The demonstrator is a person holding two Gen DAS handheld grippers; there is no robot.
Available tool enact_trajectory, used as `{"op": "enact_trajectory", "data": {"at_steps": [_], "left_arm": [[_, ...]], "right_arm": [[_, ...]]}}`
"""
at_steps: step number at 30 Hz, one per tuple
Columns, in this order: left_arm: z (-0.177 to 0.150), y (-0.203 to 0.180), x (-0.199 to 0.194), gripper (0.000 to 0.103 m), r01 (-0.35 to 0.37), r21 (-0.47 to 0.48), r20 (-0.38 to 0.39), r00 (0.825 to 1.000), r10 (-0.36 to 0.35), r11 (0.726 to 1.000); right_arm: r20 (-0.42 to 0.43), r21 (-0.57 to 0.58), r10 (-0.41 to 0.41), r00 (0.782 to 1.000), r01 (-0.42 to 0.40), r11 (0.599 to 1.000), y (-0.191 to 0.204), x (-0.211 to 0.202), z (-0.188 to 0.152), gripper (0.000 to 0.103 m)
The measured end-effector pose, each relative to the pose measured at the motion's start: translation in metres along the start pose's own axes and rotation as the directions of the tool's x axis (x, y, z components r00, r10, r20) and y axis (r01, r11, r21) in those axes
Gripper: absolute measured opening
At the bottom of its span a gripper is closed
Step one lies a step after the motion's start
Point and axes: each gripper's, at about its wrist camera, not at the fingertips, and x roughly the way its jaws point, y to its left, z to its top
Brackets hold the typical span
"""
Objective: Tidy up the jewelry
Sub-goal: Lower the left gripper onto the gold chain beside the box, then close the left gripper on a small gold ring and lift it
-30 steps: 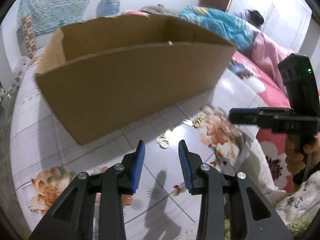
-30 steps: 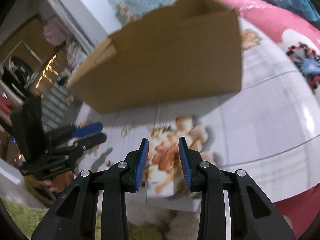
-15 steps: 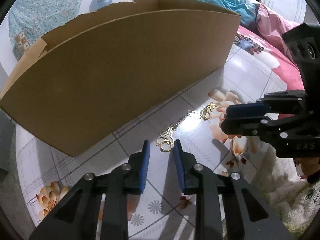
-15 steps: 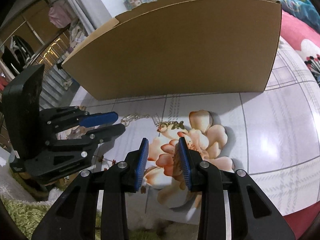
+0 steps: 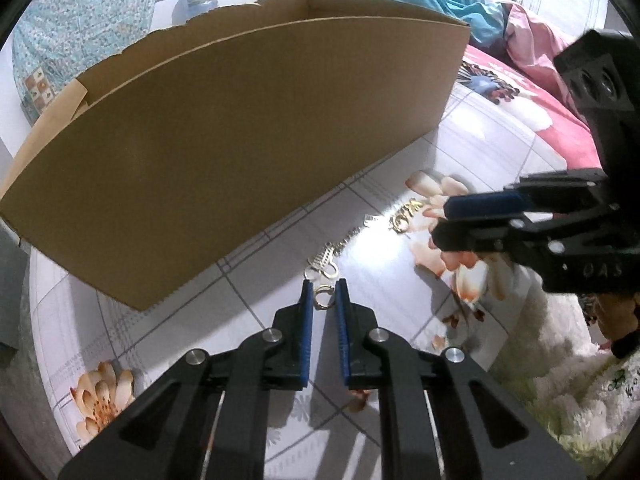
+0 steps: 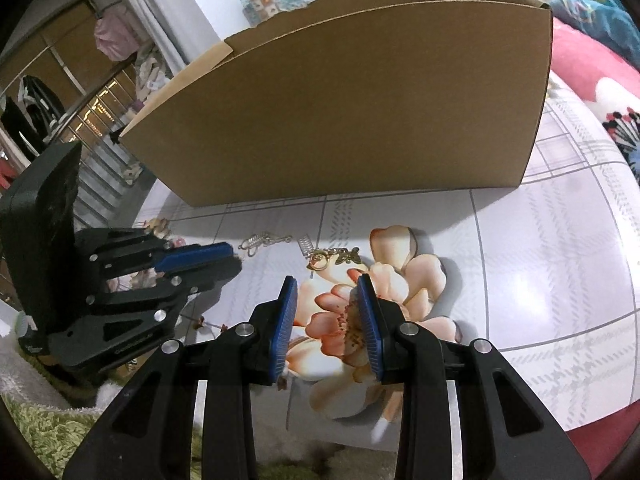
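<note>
Gold ring (image 5: pixel 322 299) between closing left claw (image 5: pixel 323 294).

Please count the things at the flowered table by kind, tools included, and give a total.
Cardboard box: 1
Tools: 2 (left tool, jaws closing with the silvery ring between them; right tool)
Jewellery pieces: 2 (silvery piece, golden piece)
Total: 5
</note>
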Motion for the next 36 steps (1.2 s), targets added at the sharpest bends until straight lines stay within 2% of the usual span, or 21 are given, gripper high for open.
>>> {"op": "enact_trajectory", "data": {"at_steps": [9,23,27,36], "left_arm": [[-0.004,0.0,-0.001,0.01,0.008,-0.03,0.003,1.0,-0.008,1.0],[-0.009,0.005,-0.006,0.01,0.019,-0.044,0.015,1.0,-0.018,0.999],[-0.009,0.006,-0.006,0.01,0.021,-0.044,0.018,1.0,-0.02,0.999],[-0.009,0.006,-0.006,0.01,0.019,-0.045,0.019,1.0,-0.018,0.999]], "right_arm": [[0.008,-0.122,-0.1,0.995,0.1,0.987,0.023,0.012,0.003,0.031],[0.018,-0.3,-0.18,0.983,0.178,0.937,0.054,0.031,0.009,0.015],[0.026,-0.322,-0.207,0.978,0.204,0.925,0.058,0.033,0.009,0.01],[0.019,-0.3,-0.182,0.983,0.179,0.937,0.058,0.028,0.008,0.009]]}}
